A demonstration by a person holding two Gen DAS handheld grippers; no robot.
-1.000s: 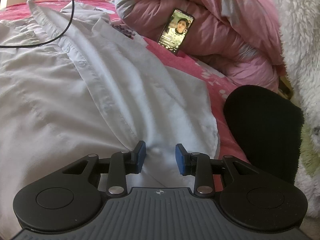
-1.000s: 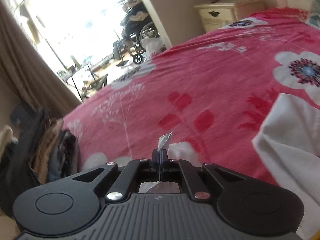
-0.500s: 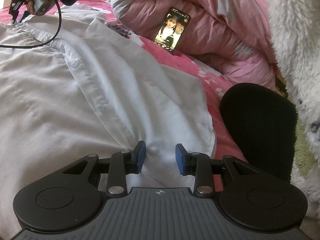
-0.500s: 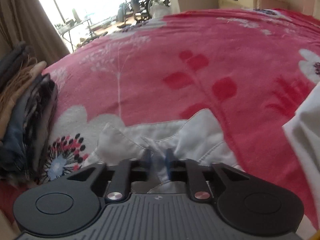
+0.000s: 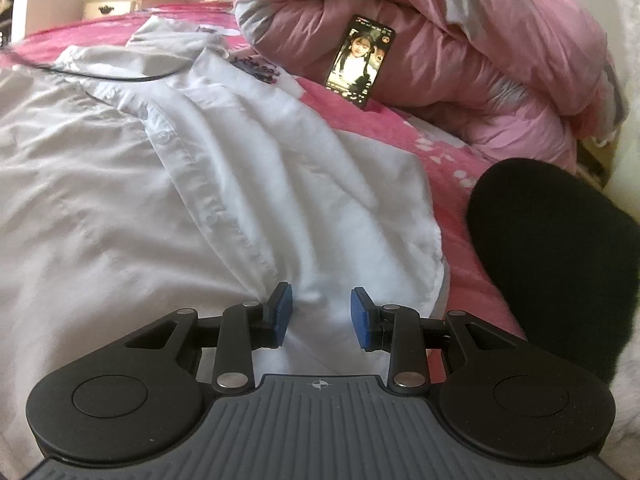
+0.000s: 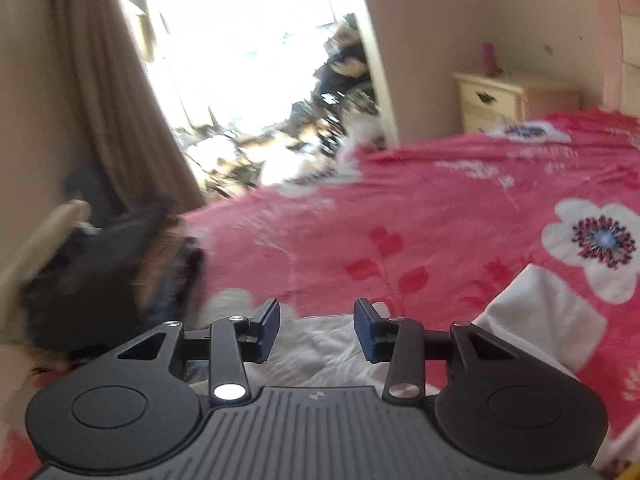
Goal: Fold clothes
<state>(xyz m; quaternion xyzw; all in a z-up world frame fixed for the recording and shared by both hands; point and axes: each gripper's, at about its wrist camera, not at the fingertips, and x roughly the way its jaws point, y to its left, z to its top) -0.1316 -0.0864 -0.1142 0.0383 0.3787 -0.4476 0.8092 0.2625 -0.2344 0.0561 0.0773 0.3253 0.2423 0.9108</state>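
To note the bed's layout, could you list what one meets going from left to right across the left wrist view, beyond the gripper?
White shirt → phone propped against the pink quilt → black rounded object at the right edge.

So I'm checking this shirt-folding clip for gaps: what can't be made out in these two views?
- Left wrist view: the white shirt runs off the left edge; its near hem is hidden behind the left gripper.
- Right wrist view: the dark clothes pile is motion-blurred, so its items can't be told apart.
- Right wrist view: the window is overexposed.
- Right gripper, opening: the cloth below is partly hidden.
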